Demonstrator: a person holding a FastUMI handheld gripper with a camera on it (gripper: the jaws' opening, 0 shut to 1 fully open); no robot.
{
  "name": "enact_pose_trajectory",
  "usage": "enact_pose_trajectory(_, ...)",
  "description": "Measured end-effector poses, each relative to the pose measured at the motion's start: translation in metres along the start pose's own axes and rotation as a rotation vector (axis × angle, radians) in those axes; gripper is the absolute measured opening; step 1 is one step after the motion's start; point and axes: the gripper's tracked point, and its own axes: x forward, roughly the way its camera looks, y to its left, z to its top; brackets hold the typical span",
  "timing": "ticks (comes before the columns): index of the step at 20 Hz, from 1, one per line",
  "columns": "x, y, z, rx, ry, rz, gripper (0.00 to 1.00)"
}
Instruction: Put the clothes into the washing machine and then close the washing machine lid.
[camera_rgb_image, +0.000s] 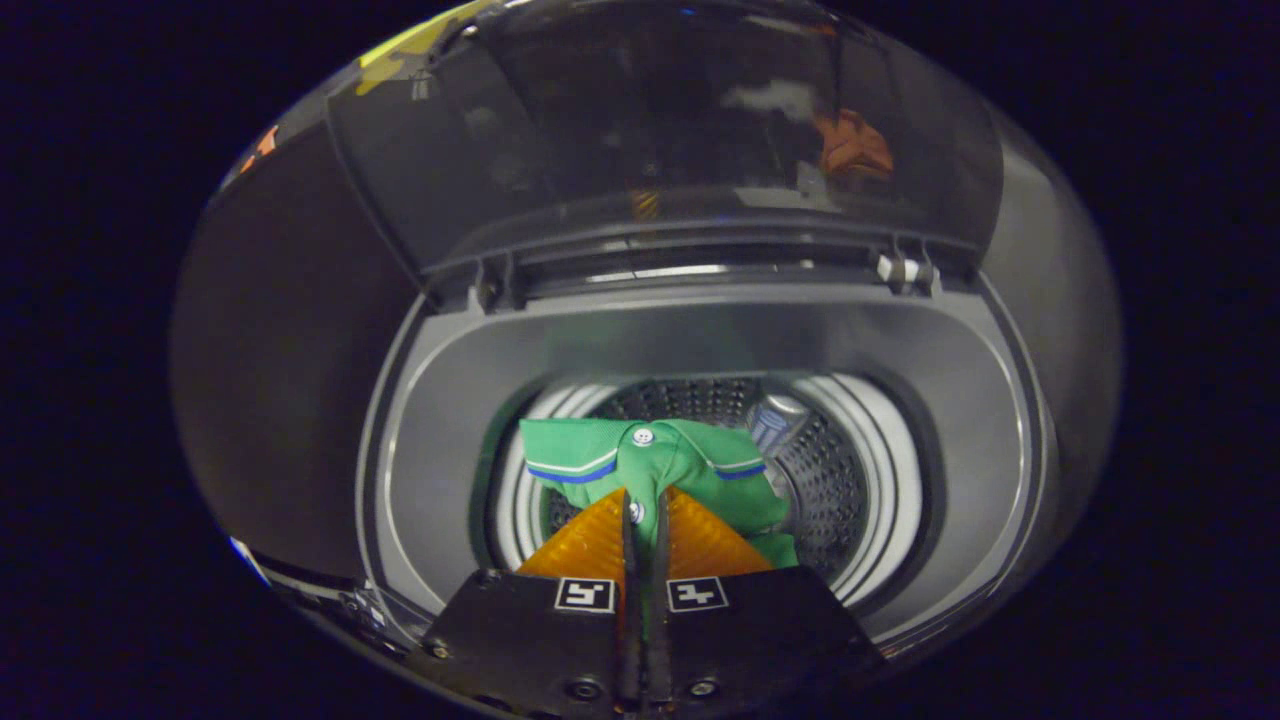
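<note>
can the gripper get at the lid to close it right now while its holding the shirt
Probably not yet: the gripper is shut on the green shirt over the drum; the open lid stands unobstructed beyond.

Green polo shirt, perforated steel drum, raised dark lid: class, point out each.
Green polo shirt (672, 462): gripper view, collar placket.
Perforated steel drum (835, 490): gripper view, inner wall.
Raised dark lid (600, 130): gripper view, glossy panel.

The booth's wall (305, 105), a black cloth, shows as a narrow strip in the upper left of the frame. It hangs in shadow and its folds cannot be made out. Light in the booth is dim, and no floor or furniture can be made out.
</note>
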Motion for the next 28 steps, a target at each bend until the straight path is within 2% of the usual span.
enact_pose_trajectory(8,0.030,-0.016,-0.035,0.088,0.147,-0.091,0.06)
enact_pose_trajectory(14,0.031,-0.015,-0.042,0.102,0.171,-0.099,0.08)
enact_pose_trajectory(17,0.029,-0.013,-0.047,0.119,0.187,-0.088,0.12)
enact_pose_trajectory(19,0.027,-0.008,-0.042,0.114,0.164,-0.074,0.21)
enact_pose_trajectory(20,0.023,-0.009,-0.040,0.104,0.138,-0.081,0.29)
enact_pose_trajectory(23,0.019,-0.010,-0.036,0.076,0.113,-0.116,0.59)
enact_pose_trajectory(28,0.014,-0.010,-0.032,0.053,0.100,-0.126,0.60)
